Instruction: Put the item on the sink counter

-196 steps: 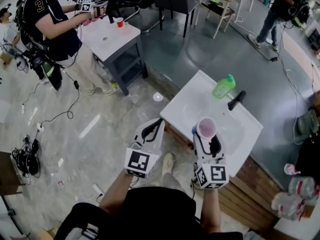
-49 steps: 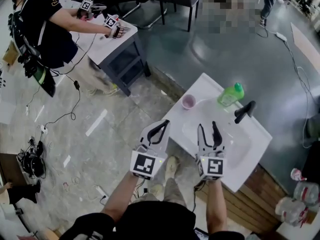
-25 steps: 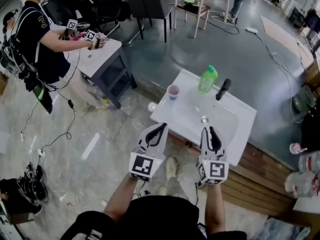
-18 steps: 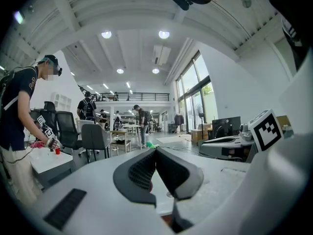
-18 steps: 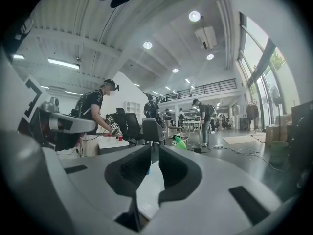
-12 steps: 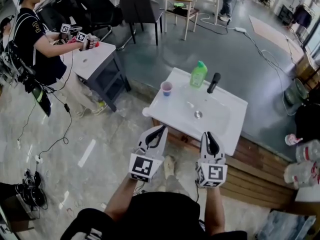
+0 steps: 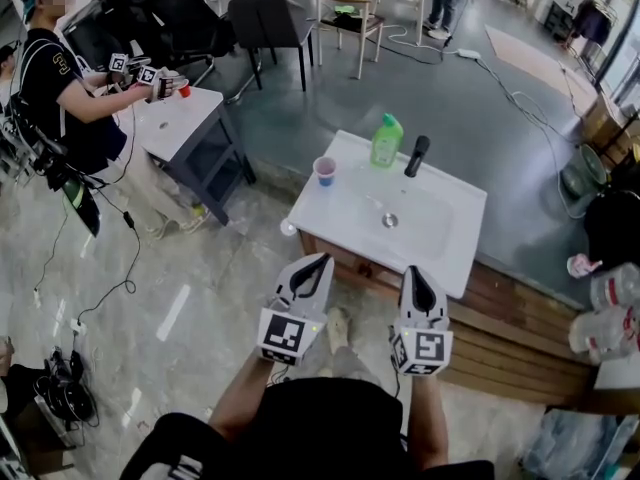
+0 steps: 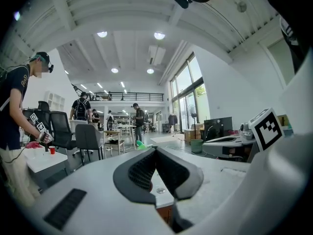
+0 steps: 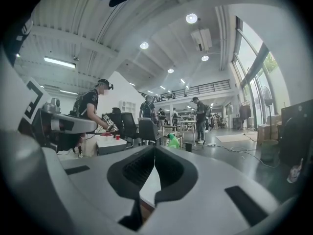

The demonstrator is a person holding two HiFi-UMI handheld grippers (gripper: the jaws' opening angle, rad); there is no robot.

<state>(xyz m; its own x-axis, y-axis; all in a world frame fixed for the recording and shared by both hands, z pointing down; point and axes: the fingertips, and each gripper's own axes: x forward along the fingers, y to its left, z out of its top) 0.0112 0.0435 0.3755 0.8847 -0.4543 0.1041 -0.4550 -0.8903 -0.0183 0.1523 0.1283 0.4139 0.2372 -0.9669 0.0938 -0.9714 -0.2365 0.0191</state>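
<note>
While both grippers hang low in front of the person, well short of the cup, the pink cup (image 7: 325,171) stands upright on the white sink counter (image 7: 445,253), at its far-left corner, just left of the basin (image 7: 420,230) and touching nothing else. A green bottle (image 7: 386,141) stands on the counter's far edge, w/ the black faucet (image 7: 416,155) just beside it on the right; the drain (image 7: 389,221) shows in the middle of the basin. Left gripper (image 7: 322,260): in its own view the two dark pads meet at the tip, nothing btwn them, so it's closed & empty. Right gripper (image 7: 413,271): jaws closing right down, tips touching in the right gripper view, nothing btwn them either. In the head view both point toward the counter's near edge, left one over the floor off the near-left corner, right one w/ its tip at the near edge above the wooden base (image 7: 500,318). They sit side by side, apart from each other, marker cubes facing up toward the camera. Off to the far left another person (image 7: 60,78) stands at a small white table (image 7: 180,123), also w/ marker-cube grippers, a red cup (image 7: 183,88) at their tips. Behind that are a dark office chair (image 7: 262,23) & a wooden chair (image 7: 345,23) on the grey floor. Cables trail over the floor at left.
</note>
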